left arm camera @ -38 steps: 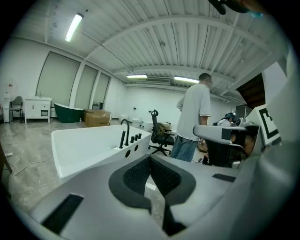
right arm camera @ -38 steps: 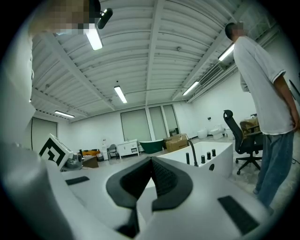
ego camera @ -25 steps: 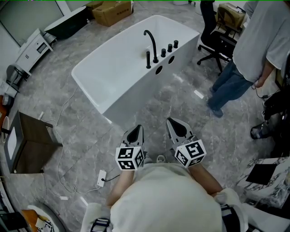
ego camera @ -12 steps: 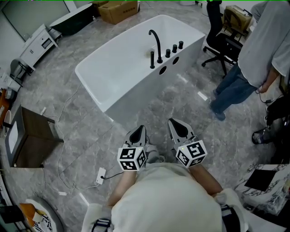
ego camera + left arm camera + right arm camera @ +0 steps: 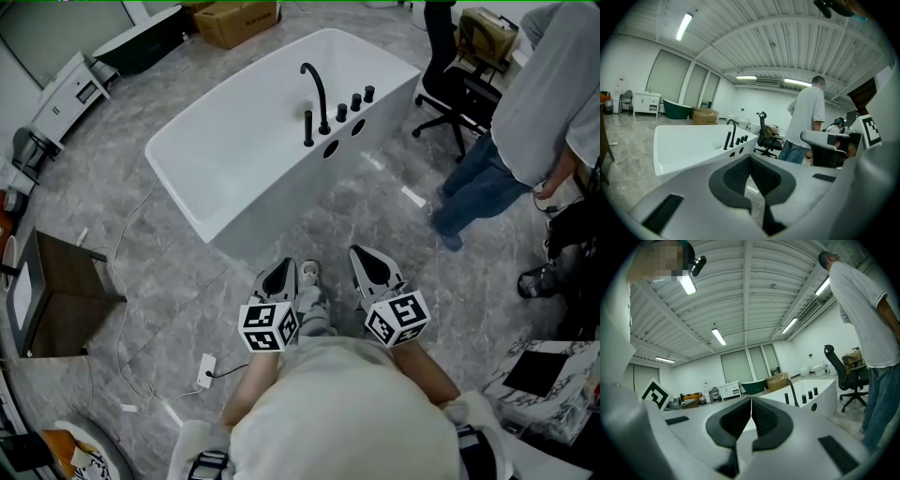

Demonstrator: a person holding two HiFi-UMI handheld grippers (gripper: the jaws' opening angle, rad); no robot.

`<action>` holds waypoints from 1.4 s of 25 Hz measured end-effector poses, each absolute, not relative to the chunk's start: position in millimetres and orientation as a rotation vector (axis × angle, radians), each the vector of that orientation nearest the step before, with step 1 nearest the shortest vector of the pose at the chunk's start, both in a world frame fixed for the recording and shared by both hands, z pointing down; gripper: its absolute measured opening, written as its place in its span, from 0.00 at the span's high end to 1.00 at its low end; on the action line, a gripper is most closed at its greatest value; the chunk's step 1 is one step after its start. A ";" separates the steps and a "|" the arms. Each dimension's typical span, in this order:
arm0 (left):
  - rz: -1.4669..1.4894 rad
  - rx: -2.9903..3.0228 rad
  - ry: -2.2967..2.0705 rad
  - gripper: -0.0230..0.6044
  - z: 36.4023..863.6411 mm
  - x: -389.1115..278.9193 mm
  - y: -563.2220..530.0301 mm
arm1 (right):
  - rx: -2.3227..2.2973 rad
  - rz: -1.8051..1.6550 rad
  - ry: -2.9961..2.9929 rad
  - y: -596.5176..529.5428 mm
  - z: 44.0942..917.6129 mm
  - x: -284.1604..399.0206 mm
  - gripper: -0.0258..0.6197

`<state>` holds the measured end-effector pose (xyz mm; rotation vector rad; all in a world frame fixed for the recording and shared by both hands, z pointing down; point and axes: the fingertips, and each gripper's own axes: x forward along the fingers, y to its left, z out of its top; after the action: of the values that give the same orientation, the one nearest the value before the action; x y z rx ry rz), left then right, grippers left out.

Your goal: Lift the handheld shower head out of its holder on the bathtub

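The white bathtub [image 5: 267, 202] stands ahead on the grey floor. On its near rim are a black curved faucet [image 5: 316, 89], a short upright black shower head [image 5: 307, 127] in its holder just left of it, and three black knobs [image 5: 355, 101]. My left gripper [image 5: 288, 266] and right gripper [image 5: 362, 251] hang side by side well short of the tub, both shut and holding nothing. The left gripper view shows shut pads [image 5: 736, 176] with the shower head [image 5: 726, 140] far beyond. From the right gripper [image 5: 751, 400] the shower head [image 5: 786, 399] lies far off to the right.
A person in a grey shirt and jeans [image 5: 525, 122] stands to the right of the tub, next to a black office chair [image 5: 450, 84]. A dark side table [image 5: 56, 300] and a floor cable with plug [image 5: 204, 370] lie left. A cardboard box [image 5: 234, 19] sits behind the tub.
A shoe of the person holding the grippers has stepped forward between them, toward the tub. Both grippers stay shut and side by side, carried along slightly.
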<state>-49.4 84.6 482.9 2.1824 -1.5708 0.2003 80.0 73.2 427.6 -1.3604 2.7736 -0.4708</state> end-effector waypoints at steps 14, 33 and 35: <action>0.181 2.170 -1.542 0.93 488.6 -64.1 -25.9 | -1.364 -0.432 2.821 -36.9 424.2 58.8 0.93; 0.210 2.151 -1.463 0.93 497.4 -102.8 -178.7 | -1.435 -0.491 2.837 -196.9 439.3 22.6 0.93; 0.216 2.155 -1.453 0.93 500.4 -105.6 -192.8 | -1.454 -0.493 2.841 -213.3 445.3 19.3 0.93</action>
<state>-105.6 -192.8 500.4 2.1551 -1.4527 0.2159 19.3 -213.3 445.3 -1.4536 2.8409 -0.4932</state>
